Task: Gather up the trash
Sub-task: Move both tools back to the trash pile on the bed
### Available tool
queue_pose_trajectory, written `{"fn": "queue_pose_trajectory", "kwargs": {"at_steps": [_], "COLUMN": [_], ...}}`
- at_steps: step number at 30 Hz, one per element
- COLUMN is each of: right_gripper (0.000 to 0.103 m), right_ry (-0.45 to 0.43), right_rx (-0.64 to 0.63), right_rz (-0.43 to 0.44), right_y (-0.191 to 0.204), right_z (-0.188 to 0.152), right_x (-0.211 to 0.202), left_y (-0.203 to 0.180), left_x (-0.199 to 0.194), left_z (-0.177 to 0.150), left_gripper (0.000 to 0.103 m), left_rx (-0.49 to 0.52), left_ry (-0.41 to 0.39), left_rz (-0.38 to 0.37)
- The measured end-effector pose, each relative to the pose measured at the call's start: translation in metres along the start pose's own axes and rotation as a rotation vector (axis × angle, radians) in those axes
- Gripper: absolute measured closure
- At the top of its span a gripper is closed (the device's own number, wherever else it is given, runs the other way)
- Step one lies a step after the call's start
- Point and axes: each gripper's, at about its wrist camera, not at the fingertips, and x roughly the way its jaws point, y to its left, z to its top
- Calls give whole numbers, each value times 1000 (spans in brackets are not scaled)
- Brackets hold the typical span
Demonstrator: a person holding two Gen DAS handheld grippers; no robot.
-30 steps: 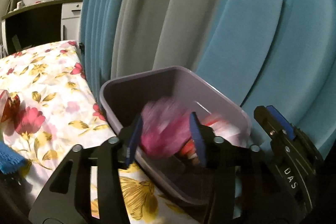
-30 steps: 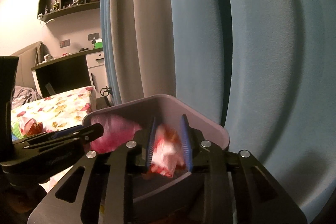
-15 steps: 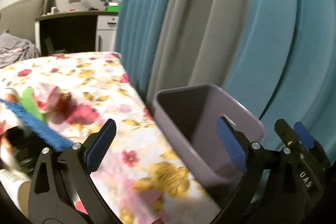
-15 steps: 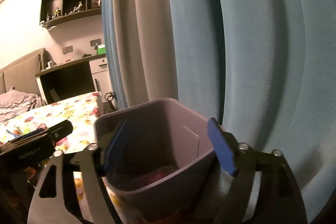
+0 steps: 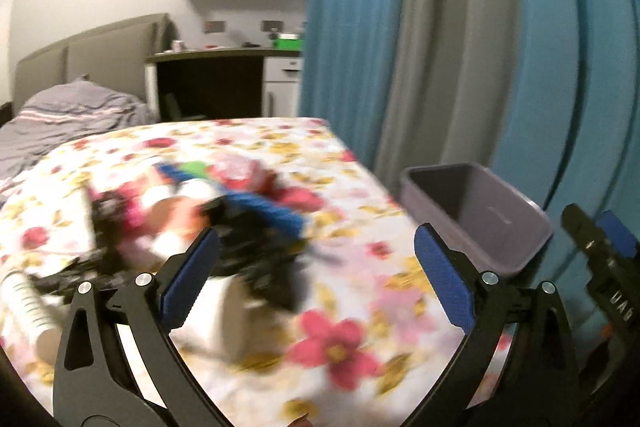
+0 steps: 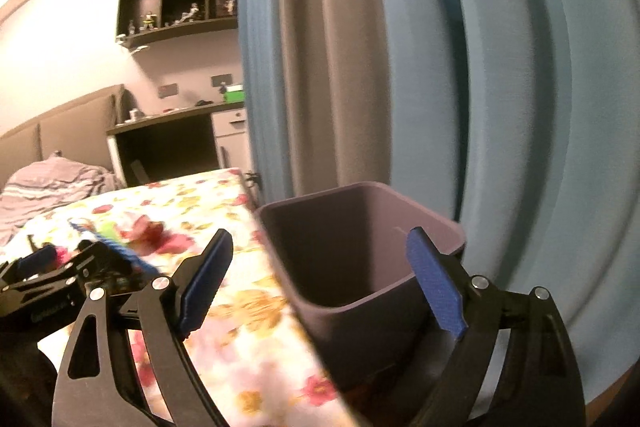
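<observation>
A purple bin (image 5: pixel 532 223) stands off the right edge of the flowered cloth (image 5: pixel 352 311), in front of the curtains. A blurred pile of trash (image 5: pixel 224 211) lies on the cloth: pink and red wrappers, a blue strip, something green, and a white tube (image 5: pixel 24 299). My left gripper (image 5: pixel 316 279) is open and empty above the cloth, just short of the pile. My right gripper (image 6: pixel 322 283) hangs before the bin (image 6: pixel 348 327); its jaws are opening and grip nothing. Each gripper shows at the edge of the other's view, the right gripper (image 5: pixel 608 267) and the left gripper (image 6: pixel 60 279).
Blue and grey curtains (image 5: pixel 460 47) hang close behind the bin. A grey striped blanket (image 5: pixel 68 119) lies at the far left below a padded headboard. A dark desk (image 5: pixel 208 83) and wall shelves (image 6: pixel 180 3) are at the back.
Both grippers opened and let their wrappers go into the bin, then pulled back. The left one swung left, from the bin to the pile on the cloth.
</observation>
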Motion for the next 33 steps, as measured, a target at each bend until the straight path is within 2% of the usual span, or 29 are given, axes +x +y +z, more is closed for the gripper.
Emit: {"fn": "queue_pose_trajectory", "kwargs": {"at_steps": [6, 13, 21, 33], "right_gripper": [18, 18, 18, 18], "right_ry": [-1, 30, 44, 68], "right_rx": [-29, -49, -79, -70], "right_rz": [82, 159, 190, 200], "right_y": [36, 70, 92, 95], "right_z": [-12, -25, -30, -30], "right_x": [-15, -23, -28, -17], "left_y": [58, 93, 93, 88], "left_x": [-27, -39, -29, 21], "left_z": [-26, -49, -50, -44], "left_gripper": [7, 7, 7, 7], "left_rx": [-31, -63, -59, -57], "left_ry": [-6, 24, 65, 233], "left_rz": [107, 125, 92, 39]}}
